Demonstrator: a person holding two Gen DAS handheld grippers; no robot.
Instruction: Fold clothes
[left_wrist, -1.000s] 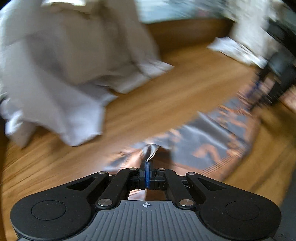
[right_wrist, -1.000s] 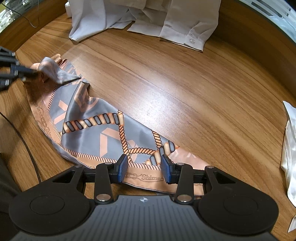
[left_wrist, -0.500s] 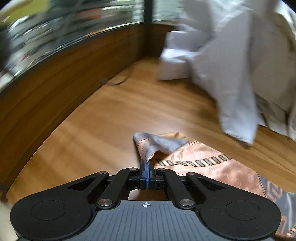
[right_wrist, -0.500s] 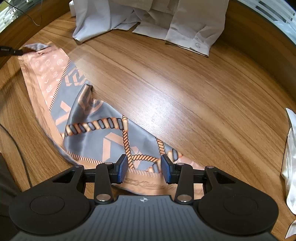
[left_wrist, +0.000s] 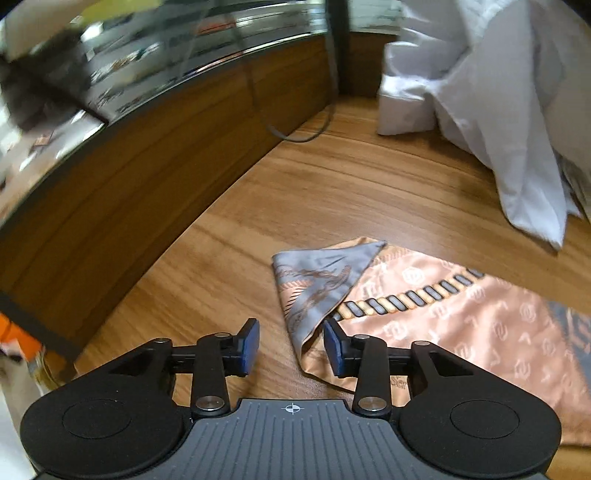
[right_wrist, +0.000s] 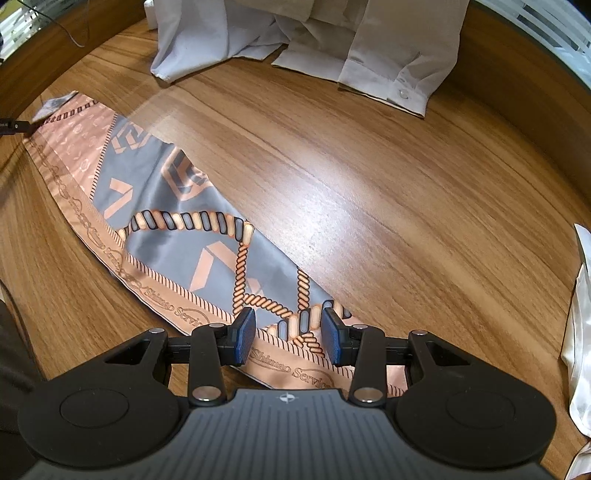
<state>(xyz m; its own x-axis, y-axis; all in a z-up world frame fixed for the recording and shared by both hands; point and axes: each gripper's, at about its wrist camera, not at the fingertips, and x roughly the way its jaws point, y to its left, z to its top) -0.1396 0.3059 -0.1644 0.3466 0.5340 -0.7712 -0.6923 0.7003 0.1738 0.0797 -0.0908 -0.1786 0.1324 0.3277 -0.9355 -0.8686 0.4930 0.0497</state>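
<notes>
Since the earlier frames the left gripper (left_wrist: 291, 345) has let go: its blue pads, which were pressed together on a corner of the scarf (left_wrist: 461, 321), now stand apart with nothing between them, and the corner lies on the table (left_wrist: 332, 192) just ahead of the right-hand pad, at about one o'clock from the claw. The scarf itself has gone from a bunched, lifted shape to a long band stretched flat on the wood. The right gripper (right_wrist: 289, 334) is as it was, jaws apart, hovering over the scarf's near end without clamping it.

My reading is that a pull to straighten the cloth has just ended and the scarf is laid out for a fold; how many folds the band already holds I cannot tell.

The left wrist view shows what the right one cannot: the far corner is turned over, a grey triangular flap (left_wrist: 317, 280) lying on the peach side, so that end is not quite flat. It also shows a cable (left_wrist: 295, 136) on the table at twelve o'clock, by the wooden wall.

The right wrist view gives the whole run of the scarf (right_wrist: 177, 206), from ten o'clock down to the jaws at six, with its rope print and lettered border. It also shows white shirts (right_wrist: 332, 33) heaped at twelve o'clock, well apart from the scarf, and another pale cloth (right_wrist: 580, 332) at three o'clock. Only a dark sliver of the left gripper shows at nine o'clock.
</notes>
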